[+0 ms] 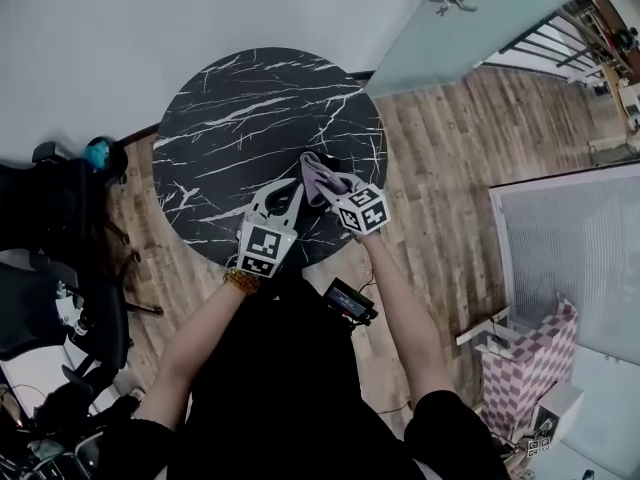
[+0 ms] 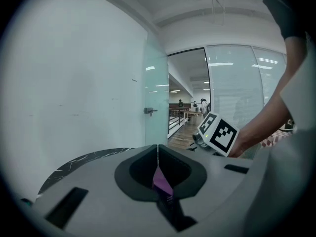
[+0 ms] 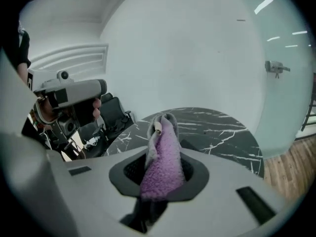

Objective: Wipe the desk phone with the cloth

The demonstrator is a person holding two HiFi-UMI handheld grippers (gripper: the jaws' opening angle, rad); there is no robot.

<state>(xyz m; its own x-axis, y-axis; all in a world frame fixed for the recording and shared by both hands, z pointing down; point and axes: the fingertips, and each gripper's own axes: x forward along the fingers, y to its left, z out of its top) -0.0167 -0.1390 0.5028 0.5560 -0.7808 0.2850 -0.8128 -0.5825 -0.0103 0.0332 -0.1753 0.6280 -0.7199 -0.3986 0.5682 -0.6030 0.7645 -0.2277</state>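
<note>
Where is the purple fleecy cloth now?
Head view centre: the purple fleecy cloth is clamped in the right gripper, a corner pinched in the left gripper, above the round black marble table.

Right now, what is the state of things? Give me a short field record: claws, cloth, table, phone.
left claw: shut, with a purple sliver in the seam that looks like cloth
right claw: shut on the cloth, which sticks up past the jaws
cloth: purple and grey, held over the table
table: round, black marble
phone: not made out in any view
wiping: not under way
</note>
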